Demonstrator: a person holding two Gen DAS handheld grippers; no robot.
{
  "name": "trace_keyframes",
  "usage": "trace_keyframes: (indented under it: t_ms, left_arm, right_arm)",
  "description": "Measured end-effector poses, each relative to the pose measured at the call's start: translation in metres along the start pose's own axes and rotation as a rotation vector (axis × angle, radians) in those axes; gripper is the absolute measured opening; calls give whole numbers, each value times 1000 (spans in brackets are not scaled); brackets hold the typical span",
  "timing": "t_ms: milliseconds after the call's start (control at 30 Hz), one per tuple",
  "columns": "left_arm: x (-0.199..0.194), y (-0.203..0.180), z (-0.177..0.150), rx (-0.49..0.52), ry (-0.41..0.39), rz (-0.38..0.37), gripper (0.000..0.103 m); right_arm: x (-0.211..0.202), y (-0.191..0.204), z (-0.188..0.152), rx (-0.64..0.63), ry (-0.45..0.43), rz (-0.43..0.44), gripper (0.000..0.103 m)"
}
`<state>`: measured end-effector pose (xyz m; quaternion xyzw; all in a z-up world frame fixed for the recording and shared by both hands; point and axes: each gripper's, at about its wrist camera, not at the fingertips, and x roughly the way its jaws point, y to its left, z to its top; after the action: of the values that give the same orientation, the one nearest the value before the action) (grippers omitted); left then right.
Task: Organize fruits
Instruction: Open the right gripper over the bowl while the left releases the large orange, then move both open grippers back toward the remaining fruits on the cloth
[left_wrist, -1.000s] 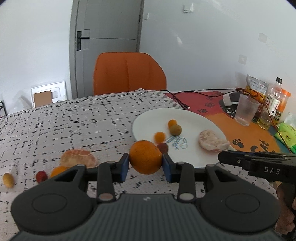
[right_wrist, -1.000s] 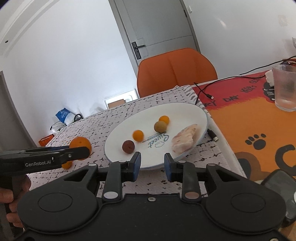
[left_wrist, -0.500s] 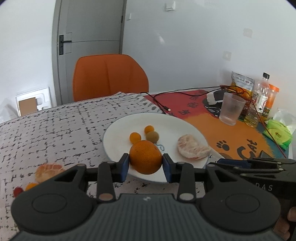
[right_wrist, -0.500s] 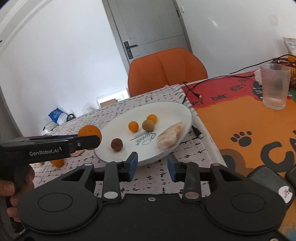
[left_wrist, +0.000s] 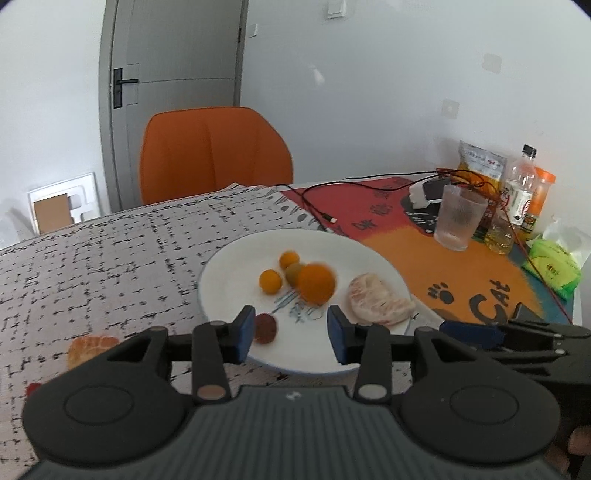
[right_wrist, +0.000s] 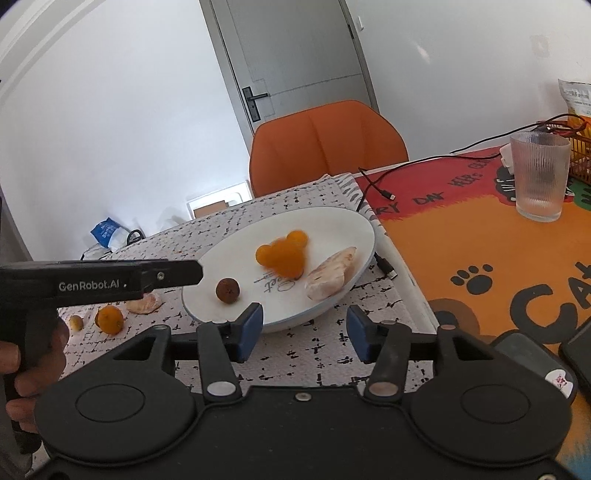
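A white plate (left_wrist: 236, 266) holds a large orange (left_wrist: 316, 283), blurred, lying free beside two small orange fruits (left_wrist: 270, 281), a greenish one, a dark brown one (left_wrist: 265, 328) and a peeled citrus piece (left_wrist: 380, 299). My left gripper (left_wrist: 291, 330) hovers over the plate's near edge, jaws opening, nothing between them. My right gripper (right_wrist: 304, 328) stands before the plate (right_wrist: 347, 236), jaws opening and empty. In the right wrist view the large orange (right_wrist: 282, 254) lies mid-plate, and the left gripper (right_wrist: 184, 273) reaches in from the left.
Off the plate on the patterned cloth lie a peeled mandarin (right_wrist: 144, 304), a small orange (right_wrist: 109, 319) and a tiny yellowish fruit (right_wrist: 76, 322). A glass (left_wrist: 460, 218), bottles, snack bags and a cable (left_wrist: 314, 206) fill the right side. An orange chair (left_wrist: 214, 151) stands behind.
The left gripper let go of the large orange, which now lies on the plate ahead of its fingers. The right gripper's jaws have spread wider.
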<state>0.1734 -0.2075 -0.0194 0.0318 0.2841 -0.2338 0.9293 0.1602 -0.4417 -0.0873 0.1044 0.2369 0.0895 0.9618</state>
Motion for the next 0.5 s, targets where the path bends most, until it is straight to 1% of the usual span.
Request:
trace_keyframes:
  t_ms: [67, 200, 267, 333, 400, 467, 500]
  left_arm:
    - [-4, 5, -1, -5, 2, 7, 43]
    - [-13, 13, -5, -4, -5, 32, 59]
    - [-18, 18, -7, -6, -11, 52, 63]
    - [-23, 23, -9, -11, -18, 63, 68]
    - [-29, 28, -10, -17, -27, 77, 81]
    - [-33, 32, -11, -18, -25, 98, 86]
    - [-35, 35, -12, -18, -22, 106, 86]
  right_arm:
    - [0, 0, 0, 5, -5, -4, 51]
    - [1, 3, 0, 5, -2, -2, 52]
    - [1, 6, 0, 2, -2, -4, 53]
    - [2, 8, 1, 2, -3, -3, 56]
    - [3, 12, 1, 1, -2, -3, 57]
    - [3, 16, 2, -8, 0, -1, 59]
    - [4, 19, 2, -14, -1, -1, 60]
